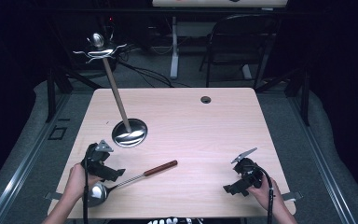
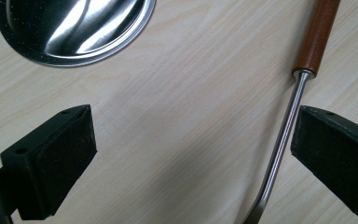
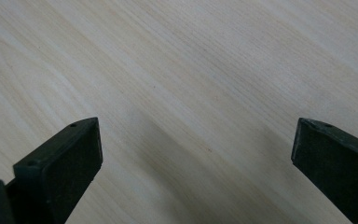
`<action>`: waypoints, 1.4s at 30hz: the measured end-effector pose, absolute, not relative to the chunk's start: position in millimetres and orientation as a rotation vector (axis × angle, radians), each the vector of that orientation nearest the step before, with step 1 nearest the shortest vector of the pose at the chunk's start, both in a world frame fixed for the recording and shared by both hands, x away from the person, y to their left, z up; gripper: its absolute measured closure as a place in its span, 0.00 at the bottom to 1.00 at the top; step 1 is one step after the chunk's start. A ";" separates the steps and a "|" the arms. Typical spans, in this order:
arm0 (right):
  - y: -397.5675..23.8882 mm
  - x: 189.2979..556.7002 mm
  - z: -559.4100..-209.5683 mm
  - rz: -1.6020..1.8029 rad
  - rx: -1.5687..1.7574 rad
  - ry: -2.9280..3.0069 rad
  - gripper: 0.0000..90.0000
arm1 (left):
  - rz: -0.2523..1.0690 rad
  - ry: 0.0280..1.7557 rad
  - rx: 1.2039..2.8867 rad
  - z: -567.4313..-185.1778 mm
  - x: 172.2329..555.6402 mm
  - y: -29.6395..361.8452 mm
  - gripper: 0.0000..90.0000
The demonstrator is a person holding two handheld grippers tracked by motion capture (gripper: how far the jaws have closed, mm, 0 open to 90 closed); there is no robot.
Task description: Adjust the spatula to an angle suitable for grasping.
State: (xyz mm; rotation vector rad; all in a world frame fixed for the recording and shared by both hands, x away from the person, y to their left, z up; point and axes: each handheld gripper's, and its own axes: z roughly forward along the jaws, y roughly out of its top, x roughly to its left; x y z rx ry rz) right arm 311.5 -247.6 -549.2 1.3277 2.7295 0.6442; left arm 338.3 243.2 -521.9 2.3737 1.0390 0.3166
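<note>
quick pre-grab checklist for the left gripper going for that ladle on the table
1. left gripper open: ok, fingers stand wide apart.
2. ladle lying flat on the table: ok.
3. Metal shaft between the fingers: ok, but it sits close beside one finger, not centred.
4. Fingers touching the shaft: cannot tell.
5. Hanging stand clear of the grasp: ok, its round base lies beyond the fingers.
6. right gripper out of the way: ok, open over bare table.

Ladle (image 1: 121,182) on table (image 1: 205,140) near front-left, stand (image 1: 129,132) behind it, right gripper (image 1: 235,189) well right.
</note>
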 end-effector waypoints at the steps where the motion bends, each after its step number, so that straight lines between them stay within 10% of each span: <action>1: -247.6 311.2 -549.5 0.644 1.331 2.720 0.02 | 0.309 1.038 2.371 -522.2 338.4 242.7 0.00; 42: -245.5 310.8 -549.7 0.639 1.321 2.731 0.02 | 0.305 0.971 2.465 -522.1 337.5 217.2 0.04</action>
